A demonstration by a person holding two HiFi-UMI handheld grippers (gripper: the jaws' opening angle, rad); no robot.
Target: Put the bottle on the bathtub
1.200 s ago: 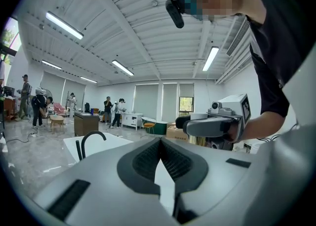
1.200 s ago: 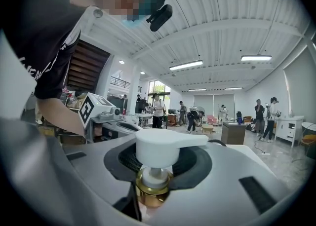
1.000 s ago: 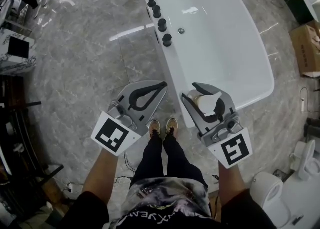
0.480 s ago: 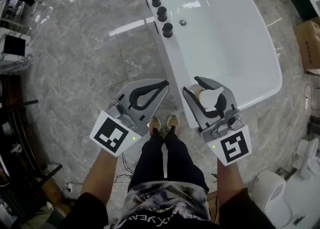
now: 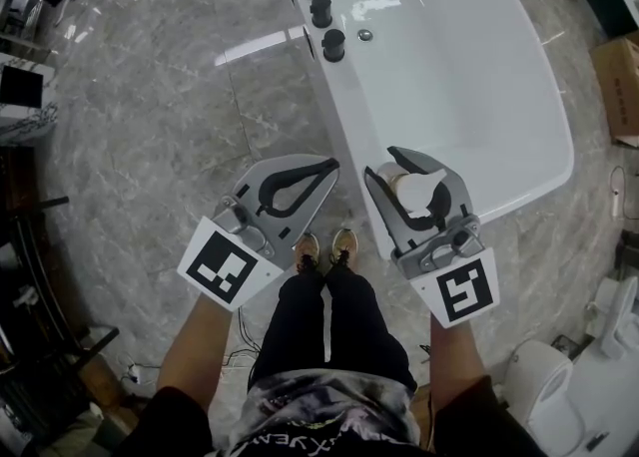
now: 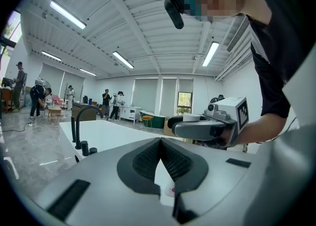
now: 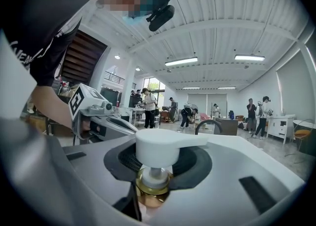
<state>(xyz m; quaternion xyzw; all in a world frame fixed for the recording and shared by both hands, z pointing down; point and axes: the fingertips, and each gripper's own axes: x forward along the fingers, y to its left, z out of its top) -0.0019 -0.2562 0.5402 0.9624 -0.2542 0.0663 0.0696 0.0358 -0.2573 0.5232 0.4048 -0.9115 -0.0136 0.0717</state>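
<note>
The bottle (image 7: 157,160) is a pump dispenser: a smooth white plastic head with a flat spout pointing to the right of the right gripper view, a short white stem, and a shiny gold collar below. Its body is mostly hidden. It sits just right of the centre of the head view, overlapping the near rim of the bathtub (image 5: 341,111); whether it touches the rim cannot be told.

The right tool (image 5: 383,165) has hold of it, its ribbed black pads partly closed around the neck under the pump head. The left tool (image 5: 330,166) has its jaws brought together at the tips and carries nothing. Both tools are matt grey, each with a white cube of black square markers.

The bathtub is glossy white with rounded ends, and round black knobs (image 5: 333,44) stand on its rim. The floor (image 5: 150,116) is polished grey marbled tile.

Compared with a second ago, the black spout has slid off the top edge of the head view, the knobs sit higher and the bathtub fills more of the upper right. The bottle remains in the right tool.
</note>
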